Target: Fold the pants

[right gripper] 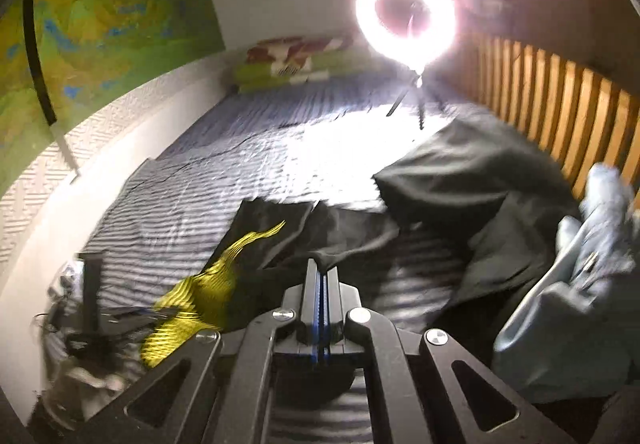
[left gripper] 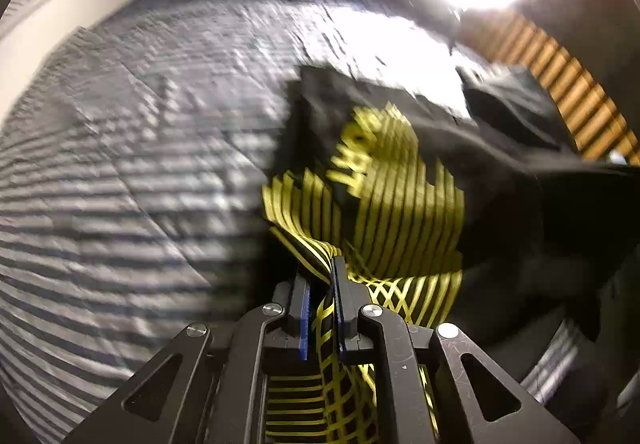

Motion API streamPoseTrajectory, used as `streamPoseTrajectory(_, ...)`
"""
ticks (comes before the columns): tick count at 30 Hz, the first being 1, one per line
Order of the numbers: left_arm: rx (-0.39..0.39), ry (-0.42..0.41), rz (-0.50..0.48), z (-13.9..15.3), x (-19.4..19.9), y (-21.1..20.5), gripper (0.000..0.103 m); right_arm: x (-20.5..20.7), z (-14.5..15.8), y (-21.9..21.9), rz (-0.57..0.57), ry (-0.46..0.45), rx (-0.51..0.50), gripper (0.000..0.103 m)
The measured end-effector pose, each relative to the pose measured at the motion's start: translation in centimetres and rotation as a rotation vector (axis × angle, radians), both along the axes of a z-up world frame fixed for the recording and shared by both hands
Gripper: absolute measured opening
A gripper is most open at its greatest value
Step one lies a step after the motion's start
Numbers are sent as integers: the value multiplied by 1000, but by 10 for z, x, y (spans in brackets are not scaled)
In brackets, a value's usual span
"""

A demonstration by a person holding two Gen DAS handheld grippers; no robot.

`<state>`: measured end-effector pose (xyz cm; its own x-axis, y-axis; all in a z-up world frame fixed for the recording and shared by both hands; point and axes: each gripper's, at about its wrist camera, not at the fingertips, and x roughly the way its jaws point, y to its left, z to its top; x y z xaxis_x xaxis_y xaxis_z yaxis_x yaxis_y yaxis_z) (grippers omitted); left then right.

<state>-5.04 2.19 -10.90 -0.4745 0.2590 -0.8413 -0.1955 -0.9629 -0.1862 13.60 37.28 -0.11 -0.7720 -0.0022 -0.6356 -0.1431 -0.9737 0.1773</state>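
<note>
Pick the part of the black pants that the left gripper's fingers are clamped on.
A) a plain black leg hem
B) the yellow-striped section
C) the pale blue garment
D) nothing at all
B: in the left wrist view the left gripper pinches the yellow-striped section of the pants between its fingers.

The setting was a home bedroom. A bed with a grey striped cover [right gripper: 248, 164] filled the frame's centre, a slatted wooden headboard [right gripper: 560, 116] at right. A ring light [right gripper: 405, 12] stood at upper centre.
</note>
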Motion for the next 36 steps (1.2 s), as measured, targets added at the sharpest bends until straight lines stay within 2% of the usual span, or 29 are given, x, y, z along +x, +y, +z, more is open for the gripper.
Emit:
streamPoseTrajectory(4,19,48,42,28,-25,-10,7,-33,-5,20,-45,-17,27,1)
streamPoseTrajectory(5,12,62,58,34,-36,-10,7,-53,-10,24,-58,-30,61,1)
streamPoseTrajectory(8,-102,99,88,45,-91,-3,8,-96,-29,38,-108,-48,119,1)
streamPoseTrajectory(10,-142,74,122,38,-134,-1,12,-134,-52,53,-148,-97,122,1)
streamPoseTrajectory(11,-151,33,126,30,-156,0,25,-152,-65,59,-157,-139,124,1)
streamPoseTrajectory(12,-167,-12,135,22,-173,-1,43,-173,-83,67,-171,-203,127,1)
streamPoseTrajectory(13,-183,-43,157,17,-187,-5,47,-180,-91,72,-183,-231,109,3)
streamPoseTrajectory(14,-171,-38,159,18,-192,-10,47,-185,-100,77,-179,-255,71,5)
streamPoseTrajectory(15,-161,-23,152,21,-191,-15,54,-185,-106,83,-159,-267,12,5)
streamPoseTrajectory(16,-161,1,143,25,-188,-21,61,-180,-109,85,-135,-263,-25,10)
streamPoseTrajectory(17,-159,27,132,29,-181,-29,74,-174,-110,83,-116,-261,-26,23)
streamPoseTrajectory(18,-150,42,121,30,-174,-35,78,-166,-109,82,-99,-254,-13,31)
streamPoseTrajectory(19,-131,44,95,30,-164,-41,78,-155,-108,79,-85,-239,-4,44)
streamPoseTrajectory(20,-114,36,63,26,-153,-46,78,-145,-106,77,-74,-227,-4,48)
streamPoseTrajectory(23,-140,11,-13,4,-121,-51,78,-113,-108,64,17,-229,-42,54)
streamPoseTrajectory(26,-169,-22,-89,-24,-90,-43,78,-85,-125,42,104,-259,-66,57)
streamPoseTrajectory(29,-225,3,-147,-41,-65,-33,78,-75,-141,21,174,-297,-7,57)
streamPoseTrajectory(32,-268,43,-197,-48,-44,-24,79,-74,-145,3,194,-287,146,57)
streamPoseTrajectory(33,-286,60,-211,-48,-37,-22,84,-74,-148,0,195,-285,188,58)
streamPoseTrajectory(36,-408,113,-208,-55,-34,-14,87,-78,-162,0,210,-333,198,58)
